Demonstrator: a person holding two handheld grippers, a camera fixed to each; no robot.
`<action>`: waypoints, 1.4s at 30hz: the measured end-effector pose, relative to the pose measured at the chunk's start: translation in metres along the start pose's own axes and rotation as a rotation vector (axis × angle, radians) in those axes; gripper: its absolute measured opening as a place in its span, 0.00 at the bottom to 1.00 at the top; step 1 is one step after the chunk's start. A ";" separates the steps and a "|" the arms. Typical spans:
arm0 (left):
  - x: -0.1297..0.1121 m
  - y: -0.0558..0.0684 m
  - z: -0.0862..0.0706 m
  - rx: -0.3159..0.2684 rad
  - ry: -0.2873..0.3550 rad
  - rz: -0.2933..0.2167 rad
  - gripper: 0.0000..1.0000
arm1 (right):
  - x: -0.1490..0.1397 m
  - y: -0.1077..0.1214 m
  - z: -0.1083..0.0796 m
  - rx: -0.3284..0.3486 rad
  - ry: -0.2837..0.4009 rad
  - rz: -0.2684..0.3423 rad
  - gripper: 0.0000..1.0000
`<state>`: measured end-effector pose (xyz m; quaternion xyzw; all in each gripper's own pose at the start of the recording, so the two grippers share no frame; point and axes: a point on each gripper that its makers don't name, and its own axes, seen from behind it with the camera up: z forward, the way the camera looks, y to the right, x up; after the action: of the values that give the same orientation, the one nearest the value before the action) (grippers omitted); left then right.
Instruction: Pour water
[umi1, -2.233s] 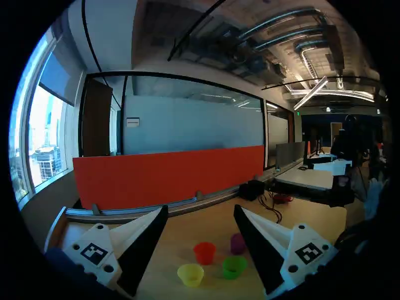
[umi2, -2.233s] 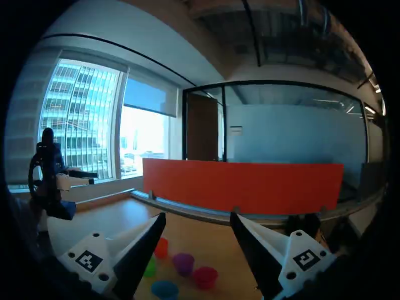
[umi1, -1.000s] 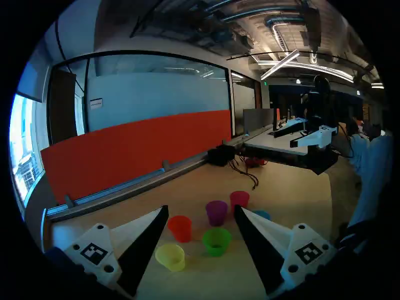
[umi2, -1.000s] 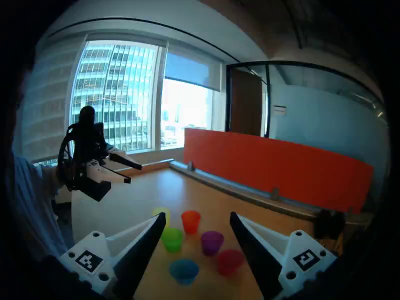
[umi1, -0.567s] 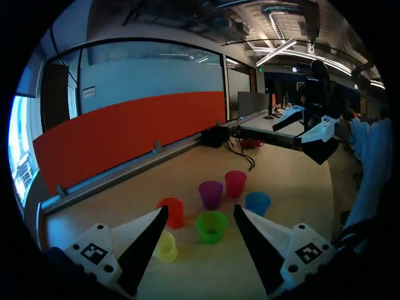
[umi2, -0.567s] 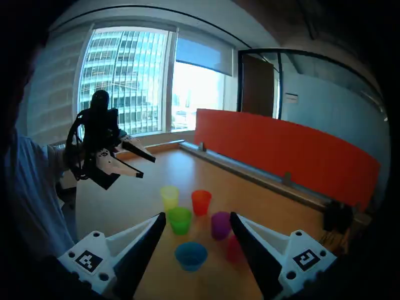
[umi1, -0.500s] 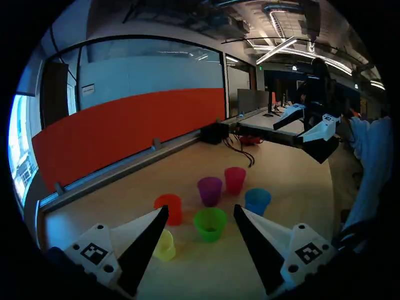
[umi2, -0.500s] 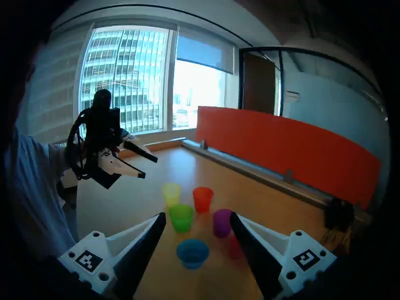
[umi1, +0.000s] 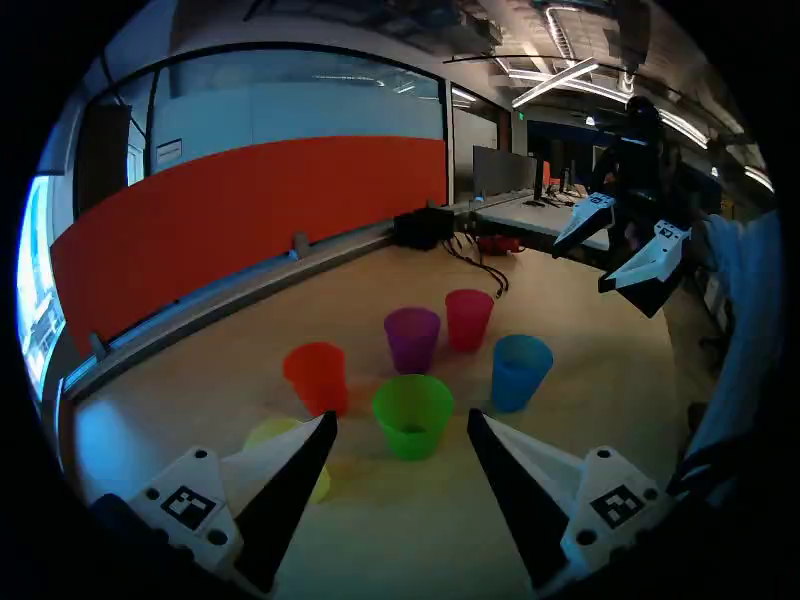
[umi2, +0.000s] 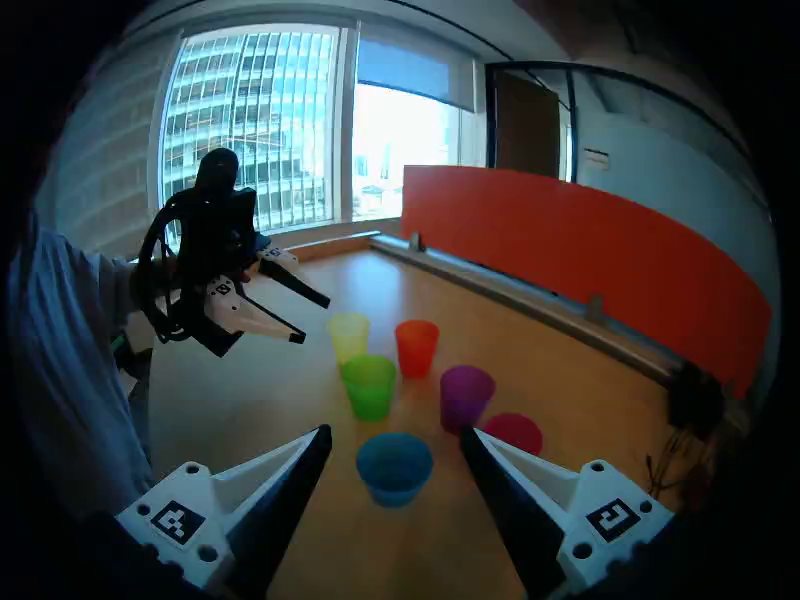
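On surface (umi1: 600, 400): six cups (umi1: 412, 338), clustered, all upright, long axes vertical, mouths up. Left claw (umi1: 400, 414) spread, empty; green cup (umi1: 412, 432) just beyond its tips, centred. Right claw (umi2: 394, 430) spread, empty; blue cup (umi2: 394, 468) just beyond its tips, centred.

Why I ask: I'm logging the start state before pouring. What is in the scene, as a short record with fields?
surface: wooden table
cups: six, upright, clustered together
colours: yellow cup, orange cup, green cup, purple cup, pink cup, blue cup
left gripper: open, holding nothing, aimed at the green cup
right gripper: open, holding nothing, aimed at the blue cup
water in cups: cannot tell
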<state>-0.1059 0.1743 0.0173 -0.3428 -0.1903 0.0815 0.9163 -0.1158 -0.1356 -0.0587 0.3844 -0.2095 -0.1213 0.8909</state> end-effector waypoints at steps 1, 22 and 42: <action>-0.004 0.001 0.003 0.001 -0.009 -0.003 0.97 | -0.005 0.000 0.002 0.001 -0.010 -0.002 0.99; -0.047 0.013 0.050 0.007 -0.083 0.011 0.97 | -0.082 0.000 0.030 0.026 -0.147 -0.020 0.99; -0.050 0.008 0.077 0.002 -0.097 -0.014 0.97 | -0.105 0.006 0.058 0.028 -0.201 -0.004 0.99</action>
<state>-0.1828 0.2118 0.0507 -0.3361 -0.2369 0.0921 0.9069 -0.2357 -0.1290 -0.0482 0.3831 -0.2985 -0.1582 0.8597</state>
